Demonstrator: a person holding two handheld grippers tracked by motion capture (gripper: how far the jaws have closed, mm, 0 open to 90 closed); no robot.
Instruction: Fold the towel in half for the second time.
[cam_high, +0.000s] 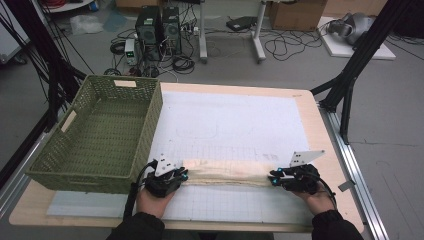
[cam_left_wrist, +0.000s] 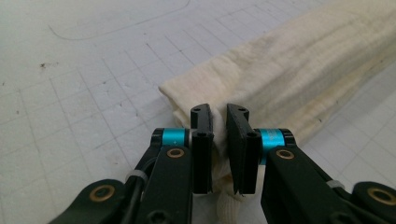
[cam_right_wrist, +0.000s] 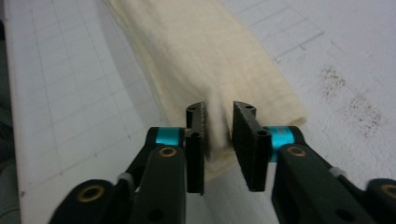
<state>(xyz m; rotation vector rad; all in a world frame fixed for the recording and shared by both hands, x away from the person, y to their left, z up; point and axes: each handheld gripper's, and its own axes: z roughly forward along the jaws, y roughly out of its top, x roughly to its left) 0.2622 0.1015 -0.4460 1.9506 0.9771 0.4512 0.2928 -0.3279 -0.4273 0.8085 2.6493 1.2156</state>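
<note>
A long cream cloth (cam_high: 225, 172), folded into a narrow strip, lies flat across the white grid mat (cam_high: 230, 120), near its front edge. My left gripper (cam_high: 184, 175) is at the strip's left end and my right gripper (cam_high: 272, 176) at its right end, both low over the mat. In the left gripper view the jaws (cam_left_wrist: 219, 114) stand a narrow gap apart with the bunched end of the cloth (cam_left_wrist: 299, 70) loose between them. In the right gripper view the jaws (cam_right_wrist: 219, 109) stand wider apart around the other end of the cloth (cam_right_wrist: 210, 51), and the pads are off it.
A green woven basket (cam_high: 152, 125) stands with nothing in it on the table's left side, right beside my left hand. The wooden table's right edge (cam_high: 327, 145) lies just beyond my right hand. Black frame legs, computers and cables stand on the floor behind.
</note>
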